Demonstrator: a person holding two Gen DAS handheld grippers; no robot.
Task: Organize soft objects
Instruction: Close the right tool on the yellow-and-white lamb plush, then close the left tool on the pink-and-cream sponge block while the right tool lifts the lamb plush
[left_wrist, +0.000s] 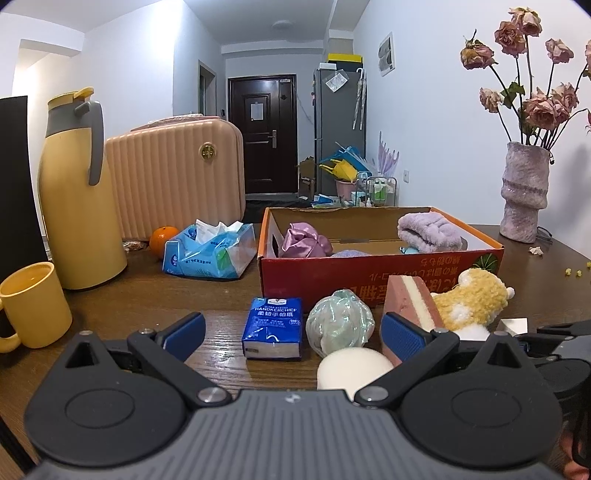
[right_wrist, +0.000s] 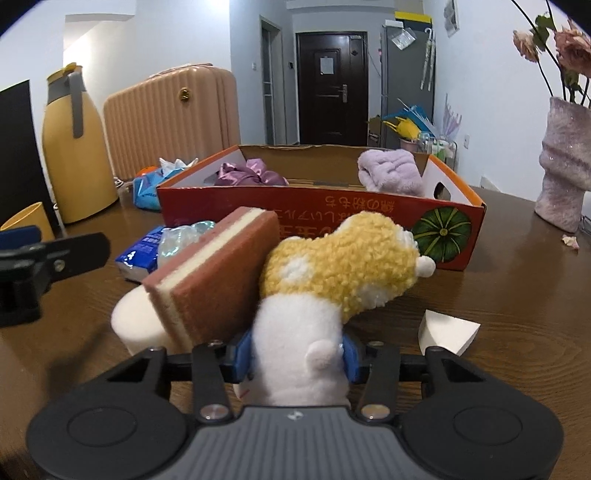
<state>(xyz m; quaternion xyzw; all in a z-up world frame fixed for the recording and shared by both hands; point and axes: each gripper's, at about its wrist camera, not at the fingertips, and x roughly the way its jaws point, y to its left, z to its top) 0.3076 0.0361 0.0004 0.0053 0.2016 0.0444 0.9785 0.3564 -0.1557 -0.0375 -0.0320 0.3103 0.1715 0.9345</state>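
Right gripper (right_wrist: 297, 352) around plush toy (right_wrist: 332, 258)

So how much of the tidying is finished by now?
Partly done. The red box already holds a purple satin bundle and a lilac towel. In hand: the right gripper is clamped on the yellow-and-white plush toy. Still on the table: the layered sponge, the white round sponge, the mesh bath ball and a small white wedge. The left gripper is open.
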